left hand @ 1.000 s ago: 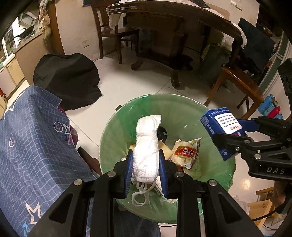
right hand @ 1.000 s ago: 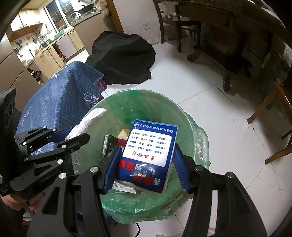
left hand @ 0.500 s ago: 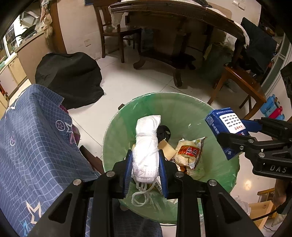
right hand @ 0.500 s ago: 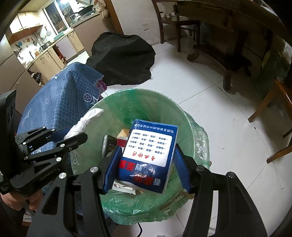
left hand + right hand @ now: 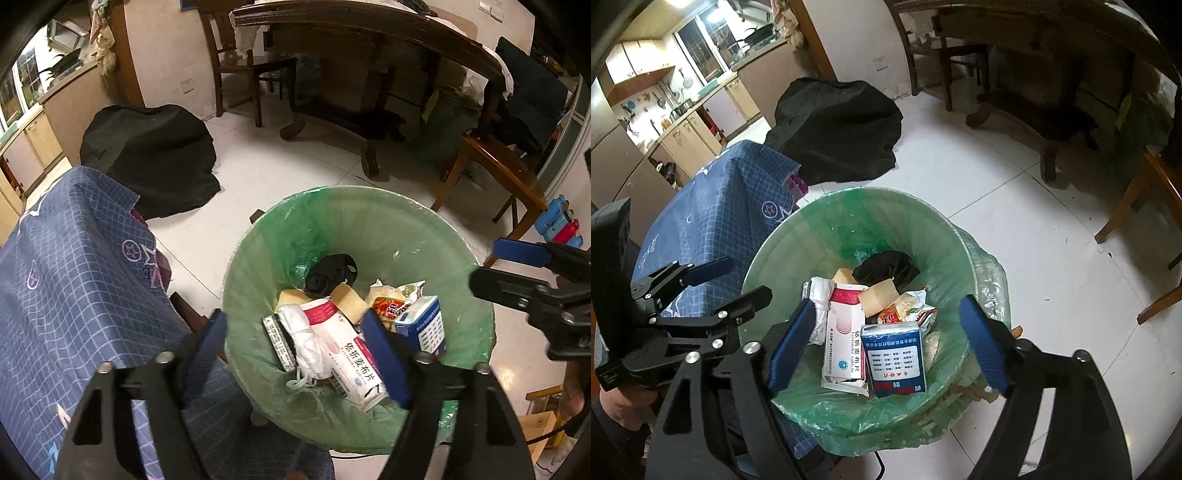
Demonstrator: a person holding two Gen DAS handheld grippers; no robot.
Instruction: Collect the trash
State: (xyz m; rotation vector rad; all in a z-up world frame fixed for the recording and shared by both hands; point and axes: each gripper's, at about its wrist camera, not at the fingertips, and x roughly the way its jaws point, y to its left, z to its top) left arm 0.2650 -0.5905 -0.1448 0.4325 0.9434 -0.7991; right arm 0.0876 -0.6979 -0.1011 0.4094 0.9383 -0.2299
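Left wrist view: my left gripper [image 5: 299, 347] has just been opening and stands spread above the green-lined trash bin [image 5: 461, 254], nothing between its pads. The white rolled mask [image 5: 304, 341] lies in the bin, touching the red-and-white medicine box [image 5: 347, 354]. The blue tissue pack [image 5: 423, 326] lies beside them.

Right wrist view: my right gripper [image 5: 888, 341] has likewise just been opening, jaws wide and empty. The blue tissue pack [image 5: 894, 360] rests in the bin [image 5: 820, 229], against the medicine box [image 5: 846, 334].
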